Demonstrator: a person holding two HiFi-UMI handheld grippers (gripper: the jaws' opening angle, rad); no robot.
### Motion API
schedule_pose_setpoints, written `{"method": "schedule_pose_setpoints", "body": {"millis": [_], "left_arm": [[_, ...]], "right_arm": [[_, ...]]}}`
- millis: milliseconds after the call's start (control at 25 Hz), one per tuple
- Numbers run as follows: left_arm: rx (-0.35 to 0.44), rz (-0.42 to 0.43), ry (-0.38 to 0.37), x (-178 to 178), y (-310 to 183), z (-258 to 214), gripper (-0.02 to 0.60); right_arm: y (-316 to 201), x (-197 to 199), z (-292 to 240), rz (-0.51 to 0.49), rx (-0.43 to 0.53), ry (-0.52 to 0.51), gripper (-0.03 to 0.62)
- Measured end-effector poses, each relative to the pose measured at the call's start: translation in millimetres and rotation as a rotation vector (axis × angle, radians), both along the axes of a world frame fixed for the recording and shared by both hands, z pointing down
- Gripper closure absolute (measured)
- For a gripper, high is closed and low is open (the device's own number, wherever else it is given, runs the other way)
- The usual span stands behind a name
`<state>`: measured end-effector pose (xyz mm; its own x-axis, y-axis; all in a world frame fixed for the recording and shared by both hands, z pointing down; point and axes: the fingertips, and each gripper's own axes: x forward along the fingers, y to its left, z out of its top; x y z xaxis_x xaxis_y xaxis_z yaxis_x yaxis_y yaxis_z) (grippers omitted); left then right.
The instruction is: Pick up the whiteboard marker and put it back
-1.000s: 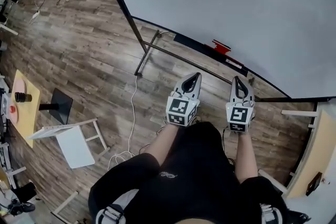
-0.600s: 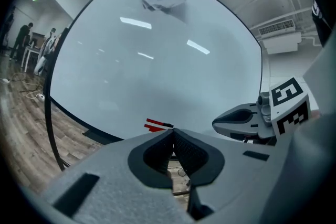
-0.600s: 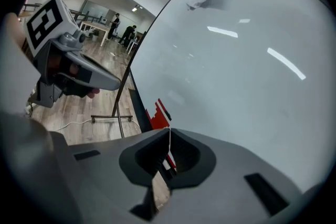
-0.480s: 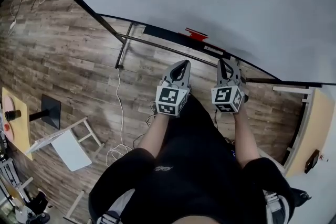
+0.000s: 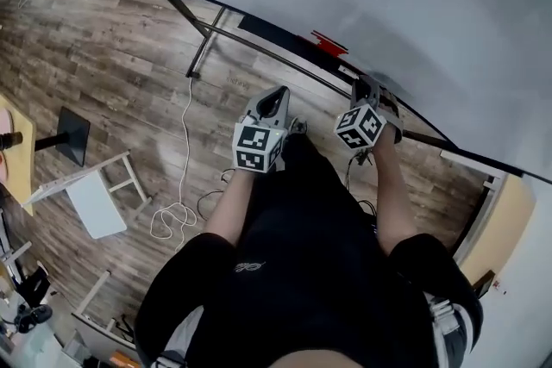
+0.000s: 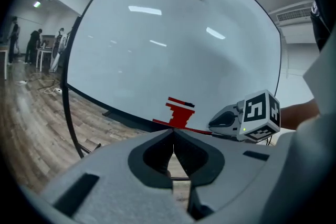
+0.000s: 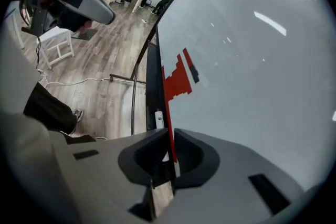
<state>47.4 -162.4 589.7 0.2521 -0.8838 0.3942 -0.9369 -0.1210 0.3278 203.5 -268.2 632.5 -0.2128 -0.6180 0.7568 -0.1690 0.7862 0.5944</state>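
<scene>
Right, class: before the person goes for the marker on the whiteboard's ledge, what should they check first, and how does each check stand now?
1. Is the marker in sight: ok, small and white, lying on the ledge of the whiteboard.
2. Is the right gripper open to grab: not ok, jaws together, nothing between them.
3. Is the left gripper empty: ok, jaws together, nothing held.
4. Is the right gripper near the ledge: ok, the head view shows it over it.
5. Is the marker's cap on: cannot tell, too small.
</scene>
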Motion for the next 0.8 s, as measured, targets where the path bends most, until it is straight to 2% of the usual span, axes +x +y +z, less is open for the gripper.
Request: {"method": "schedule_pose_setpoints", "body": {"millis": [160,240,480,800], "left_arm": [[-0.019,-0.074,-0.006,-27.5,7.4,7.2,0.575],[-0.023,-0.112,0.001,-39.4,10.9,9.0,0.575],[-0.037,-0.167,0.02,-53.7,24.0,15.8,0.575],[-0.046,-0.207,0.056,-62.8,30.5,20.7,0.575]], "right_arm": [[-3.4,-8.9,22.0,-0.02,-0.055,0.047,0.578],[-4.6,-11.7,33.8,-0.037,-0.075,0.094,0.517],[-8.5,-5.5,53.1,-0.036,-0.088,0.181,0.519],[-12.7,-9.1,63.6,-0.025,-0.085,0.212,0.515]]}}
